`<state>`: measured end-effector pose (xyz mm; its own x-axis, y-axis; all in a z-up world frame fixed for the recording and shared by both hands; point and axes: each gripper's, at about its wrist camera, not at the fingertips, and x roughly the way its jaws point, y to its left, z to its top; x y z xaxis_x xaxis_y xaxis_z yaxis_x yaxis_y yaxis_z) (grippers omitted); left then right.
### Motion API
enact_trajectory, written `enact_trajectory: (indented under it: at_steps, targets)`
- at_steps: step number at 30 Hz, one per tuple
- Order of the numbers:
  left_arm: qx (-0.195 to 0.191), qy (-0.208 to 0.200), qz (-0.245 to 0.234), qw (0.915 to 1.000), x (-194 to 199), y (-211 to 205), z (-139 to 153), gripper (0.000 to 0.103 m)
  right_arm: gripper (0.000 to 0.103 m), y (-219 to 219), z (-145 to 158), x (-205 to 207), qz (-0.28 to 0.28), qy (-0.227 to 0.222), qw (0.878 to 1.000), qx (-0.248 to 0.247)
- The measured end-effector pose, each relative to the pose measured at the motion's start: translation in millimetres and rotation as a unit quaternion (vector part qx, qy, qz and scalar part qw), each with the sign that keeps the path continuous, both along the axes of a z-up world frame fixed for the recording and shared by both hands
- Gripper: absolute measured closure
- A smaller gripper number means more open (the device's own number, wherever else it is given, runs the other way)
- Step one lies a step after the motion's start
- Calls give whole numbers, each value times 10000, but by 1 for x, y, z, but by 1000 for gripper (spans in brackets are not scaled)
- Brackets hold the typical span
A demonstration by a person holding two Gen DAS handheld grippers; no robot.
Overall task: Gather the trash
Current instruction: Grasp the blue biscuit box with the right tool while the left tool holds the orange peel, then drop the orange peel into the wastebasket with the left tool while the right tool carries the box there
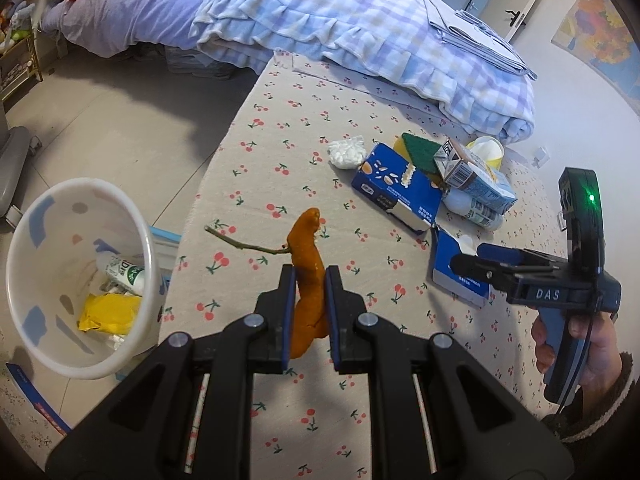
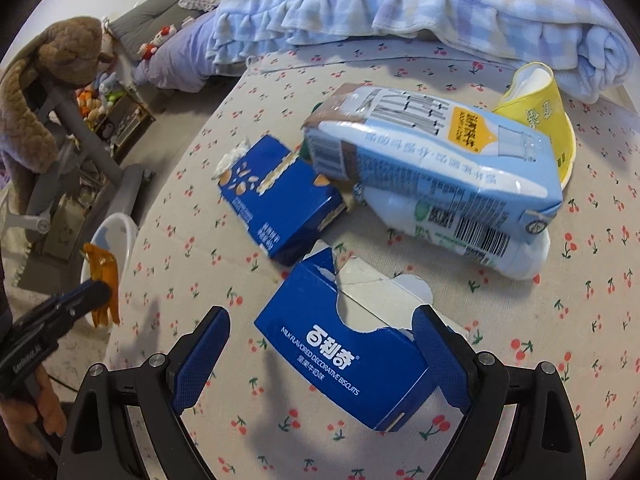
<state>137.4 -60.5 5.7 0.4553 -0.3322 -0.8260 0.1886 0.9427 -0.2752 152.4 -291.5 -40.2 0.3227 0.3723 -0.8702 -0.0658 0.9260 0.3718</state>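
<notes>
I have the orange peel pinched between the jaws of my left gripper, lifted clear of the cherry-print table near its left edge, with the white bin standing on the floor just past that edge. The peel is limp and hangs long below and above the pads, so my worry is that it slips out or catches the bin's rim as I swing over, dropping onto the floor instead of in with the yellow wrapper. A thin twig lies on the table just behind the peel. My right gripper is spread wide, its jaws straddling the torn blue biscuit box near the table's front edge without gripping it. That box is ripped open, so closing on it may crush it, or push it away. The milk carton lies propped on a white bottle beyond; a nudge could set that bottle rolling.
</notes>
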Motion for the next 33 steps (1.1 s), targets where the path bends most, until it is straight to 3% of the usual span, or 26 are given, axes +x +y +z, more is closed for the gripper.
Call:
enact_trajectory:
  at_steps: [15, 17, 19, 24, 26, 33]
  targets:
    - [59, 5, 134, 9999, -15, 23, -1, 87, 11, 39, -7, -34, 664, -30, 9948, -768]
    - [54, 12, 160, 9999, -16, 27, -1, 87, 17, 41, -6, -36, 652, -39, 9940, -883]
    - [49, 16, 190, 9998, -17, 32, -1, 87, 33, 40, -4, -39, 604, -64, 9928, -1034]
    - [34, -6, 255, 9997, -19, 43, 1, 87, 44, 34, 1, -42, 450, -62, 9930, -1089]
    - [23, -19, 287, 9996, -20, 48, 2, 87, 61, 35, 5, -44, 449, -92, 9932, -1073]
    - [-38, -66, 460, 9989, -21, 69, 6, 87, 63, 49, 17, -46, 466, -218, 9929, -1070]
